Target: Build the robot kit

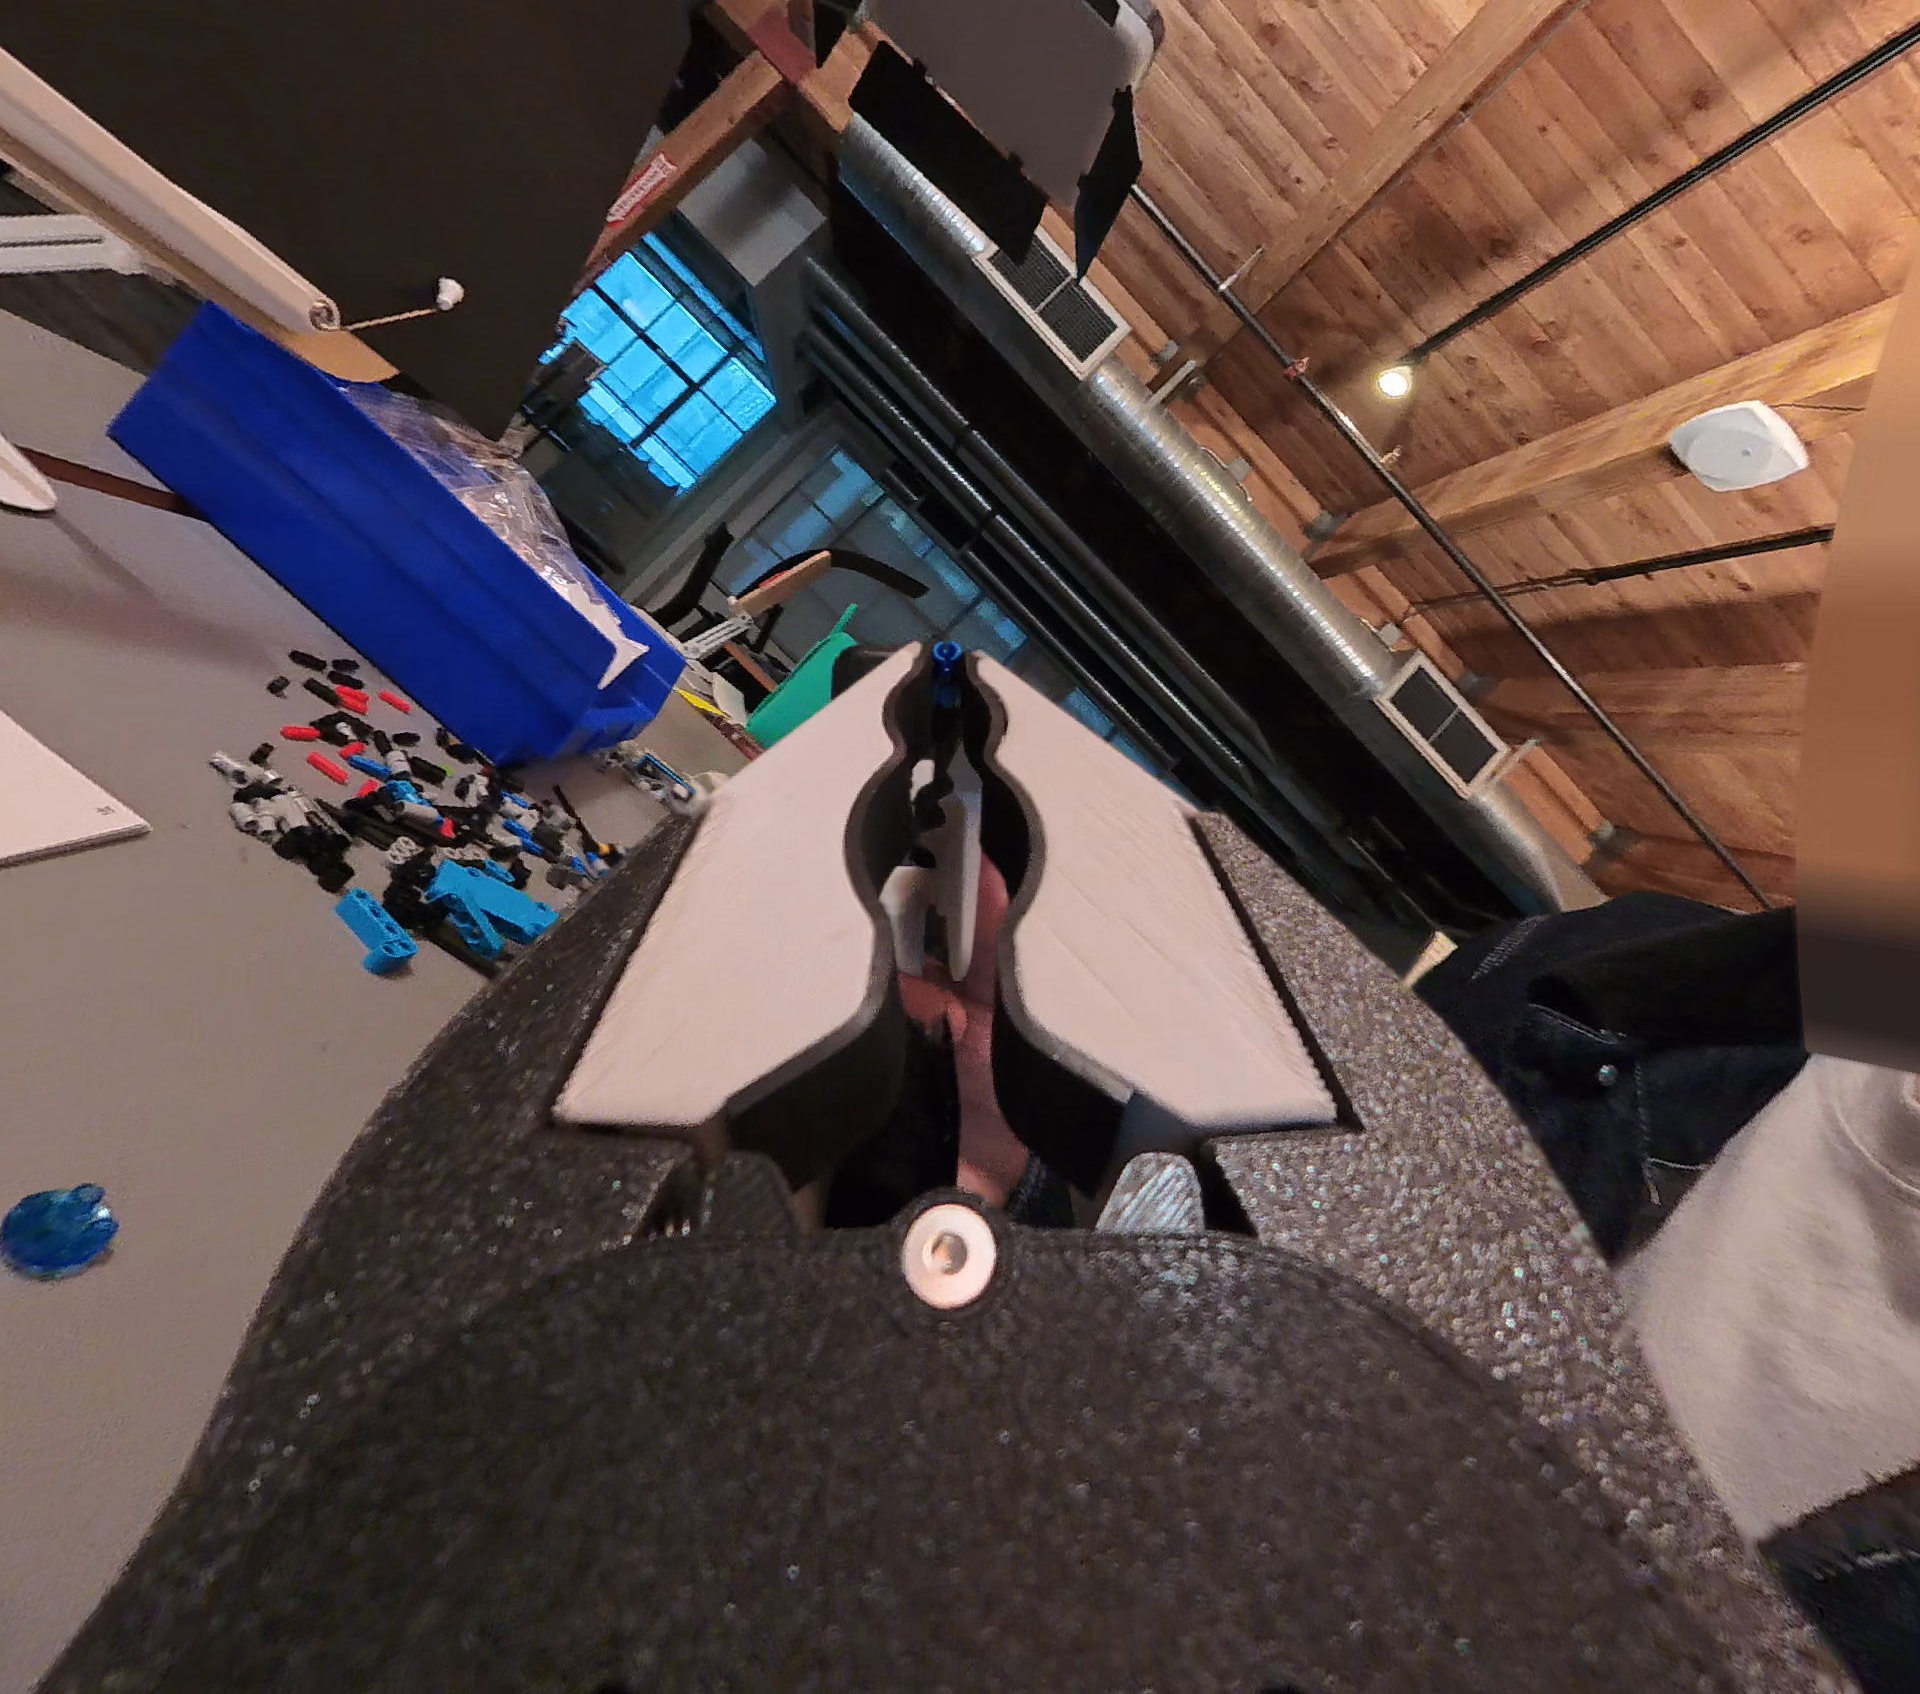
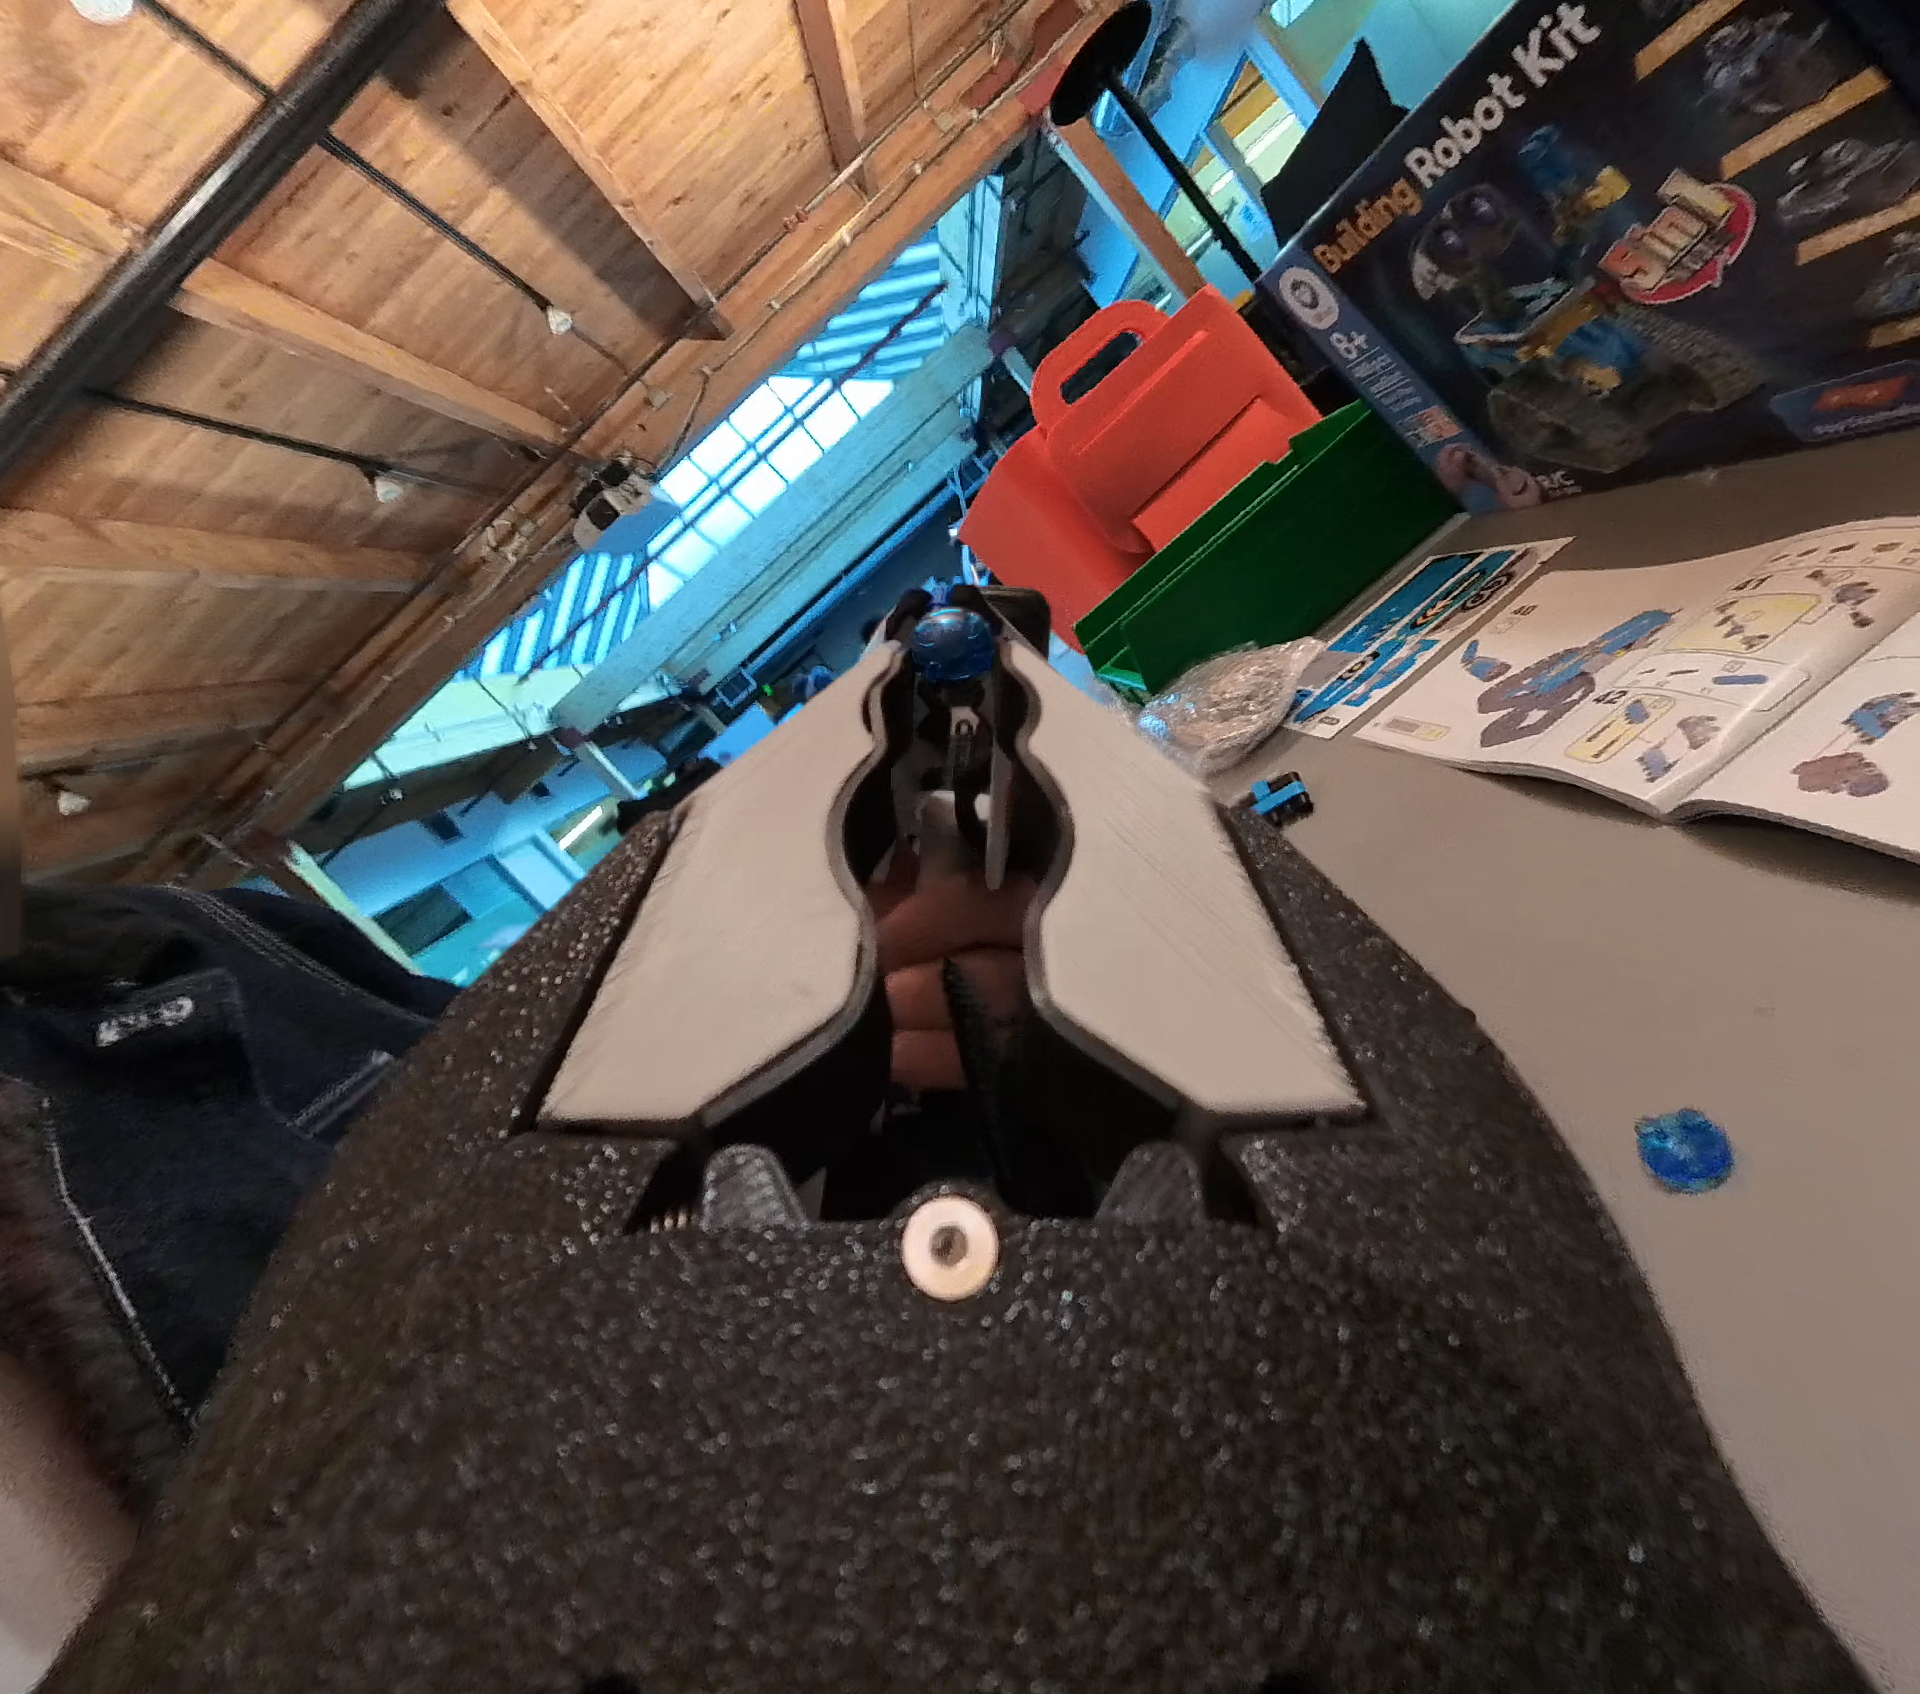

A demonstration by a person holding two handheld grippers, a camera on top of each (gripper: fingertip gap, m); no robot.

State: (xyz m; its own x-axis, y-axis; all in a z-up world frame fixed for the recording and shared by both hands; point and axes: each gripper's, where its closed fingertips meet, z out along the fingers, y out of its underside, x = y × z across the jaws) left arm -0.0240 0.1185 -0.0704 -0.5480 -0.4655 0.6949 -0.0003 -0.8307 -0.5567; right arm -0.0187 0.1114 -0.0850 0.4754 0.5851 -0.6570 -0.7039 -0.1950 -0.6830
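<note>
My left gripper (image 1: 948,680) is lifted off the grey table (image 1: 208,1021) and tilted toward the wooden ceiling. Its grey fingers (image 1: 790,896) are shut on a thin black piece with a small blue pin (image 1: 945,659) at the tips. My right gripper (image 2: 948,657) is also raised, with its fingers (image 2: 748,906) shut on a black piece topped by a blue dome (image 2: 943,638). A hand shows through the gap between the fingers in both views. Whether both grippers hold the same assembly I cannot tell.
In the left view, a blue bin (image 1: 395,532), a pile of small building pieces (image 1: 416,823) and a loose blue dome (image 1: 57,1229). In the right view, an open instruction booklet (image 2: 1662,688), kit box (image 2: 1610,242), orange case (image 2: 1143,439), green bin (image 2: 1268,543), plastic bag (image 2: 1226,699). Left and right tips are no more than a few centimetres apart.
</note>
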